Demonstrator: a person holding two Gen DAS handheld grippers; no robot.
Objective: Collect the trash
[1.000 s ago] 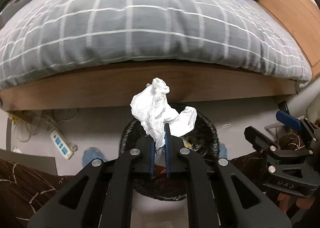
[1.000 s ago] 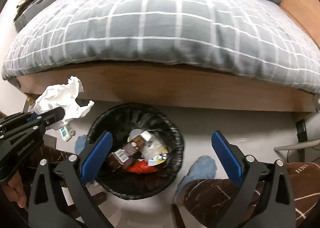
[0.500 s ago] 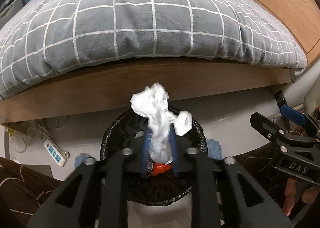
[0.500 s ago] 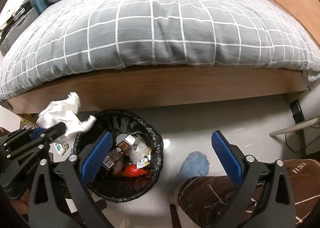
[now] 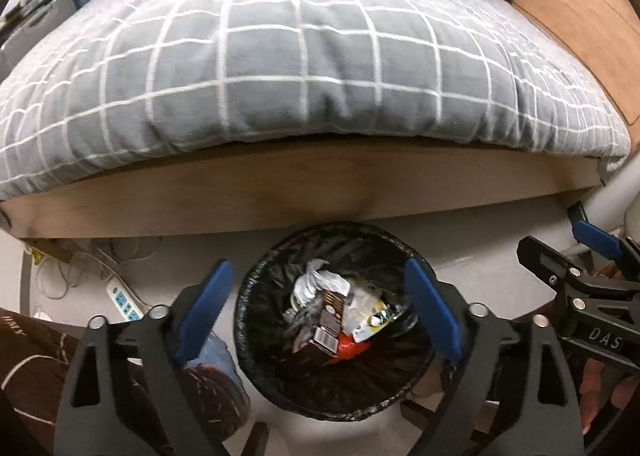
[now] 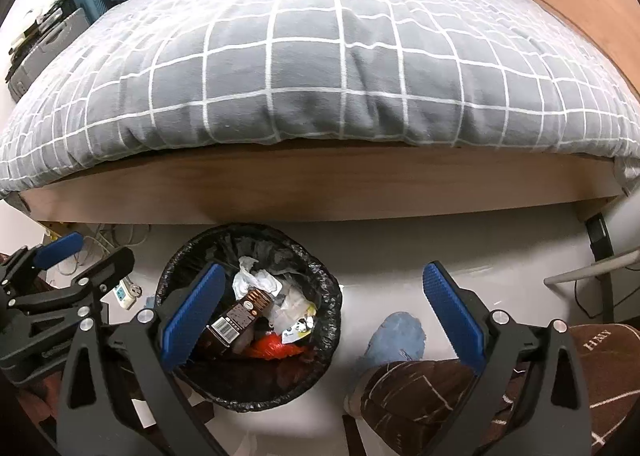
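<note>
The crumpled white tissue paper wad (image 5: 320, 285) lies inside the round bin lined with a black plastic bag (image 5: 256, 288), on top of the other rubbish there, below and ahead of the left gripper (image 5: 320, 308) and clear of both of its blue pads. The left gripper's jaws have just been opening and now stand wide apart with nothing between them; the bin's mouth shows in the gap, its rim passing just inside each pad. In the bin the wad sits at the far side, touching a brown carton with a barcode (image 5: 326, 322), with a red plastic wrapper (image 5: 347, 348) and a pale crinkled packet (image 5: 366, 308) nearer the gripper.

From the right wrist view the same wad (image 6: 256, 280) lies in the bin (image 6: 320, 276) to the left of the right gripper (image 6: 326, 316), close behind its left pad. The right gripper's jaws are also spread wide and hold nothing; between them is pale floor (image 6: 380, 256) and a blue slipper (image 6: 396, 336) on a foot in brown patterned trousers (image 6: 420, 388). The left gripper (image 6: 72, 260) shows at the left edge of that view, beside the bin.

Beyond both grippers runs the wooden bed frame (image 5: 320, 184) under a grey quilt with a white grid (image 5: 304, 56). A white power strip (image 5: 124, 298) lies on the floor left of the bin.
</note>
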